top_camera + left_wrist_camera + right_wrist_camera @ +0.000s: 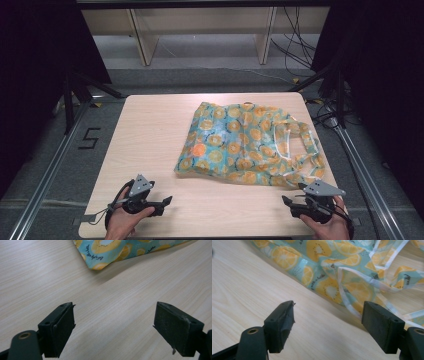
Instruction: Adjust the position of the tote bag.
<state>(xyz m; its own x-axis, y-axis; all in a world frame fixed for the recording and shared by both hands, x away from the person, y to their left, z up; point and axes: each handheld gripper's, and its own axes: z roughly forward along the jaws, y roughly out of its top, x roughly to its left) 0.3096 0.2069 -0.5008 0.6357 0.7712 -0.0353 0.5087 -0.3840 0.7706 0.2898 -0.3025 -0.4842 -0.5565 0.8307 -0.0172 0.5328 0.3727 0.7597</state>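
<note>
Both hand-held grippers sit at the near edge of the table (150,120). Left hand-held gripper (169,201): jaws spread wide, nothing between them. Right hand-held gripper (286,202): jaws likewise wide apart and empty. Fruit-print bag (235,142) lies flat right of centre, handles (300,145) splayed toward the right edge, apart from both grippers.
</note>
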